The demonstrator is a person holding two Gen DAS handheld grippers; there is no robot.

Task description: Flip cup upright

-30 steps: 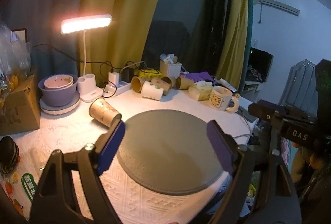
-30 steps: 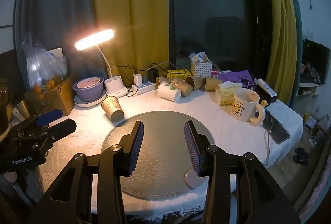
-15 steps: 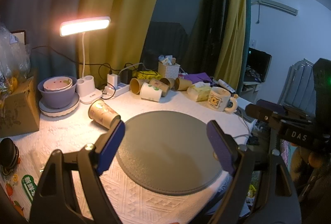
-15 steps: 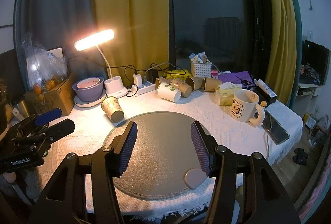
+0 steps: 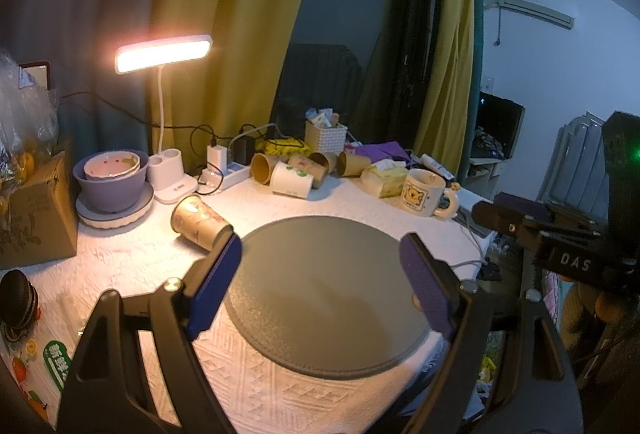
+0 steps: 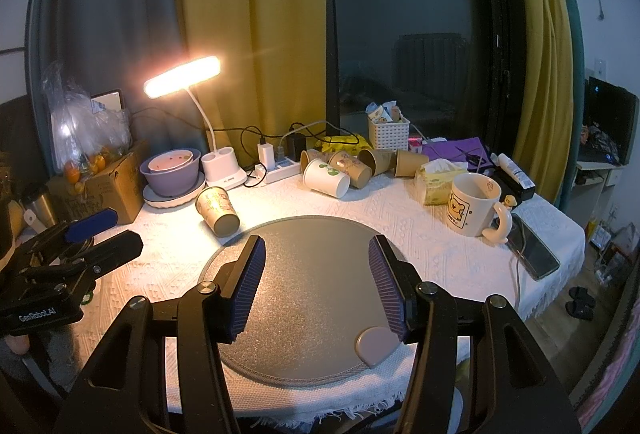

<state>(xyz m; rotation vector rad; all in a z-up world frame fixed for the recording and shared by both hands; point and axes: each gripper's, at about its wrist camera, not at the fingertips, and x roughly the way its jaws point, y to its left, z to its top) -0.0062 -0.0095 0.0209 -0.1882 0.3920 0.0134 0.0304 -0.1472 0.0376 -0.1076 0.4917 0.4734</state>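
Looking nearest first, I see my left gripper (image 5: 320, 282) with its two blue pads spread wide and holding nothing, poised above one round grey mat (image 5: 320, 298). My right gripper (image 6: 316, 286) likewise has its two ribbed pads parted wide and empty, above the same mat, which carries one small beige tab (image 6: 376, 346) at its near right edge. One white textured cloth (image 6: 420, 226) covers the table.

Just beyond the mat's far left edge lies the cup (image 6: 218, 211), one patterned paper cup on its side, base toward me and mouth toward the lamp, close to the mat; whether it touches the rim I cannot tell.

Farther right stands one upright cartoon mug (image 6: 474, 203), with one phone (image 6: 532, 250) beside it.

Farther back I count five more paper cups tipped over in one cluster (image 6: 348, 169), one tissue pack (image 6: 438, 179), one purple bowl (image 6: 170, 173) holding a smaller bowl, one lit desk lamp (image 6: 182, 77), one power strip (image 6: 280, 169) and one white basket (image 6: 388, 131).
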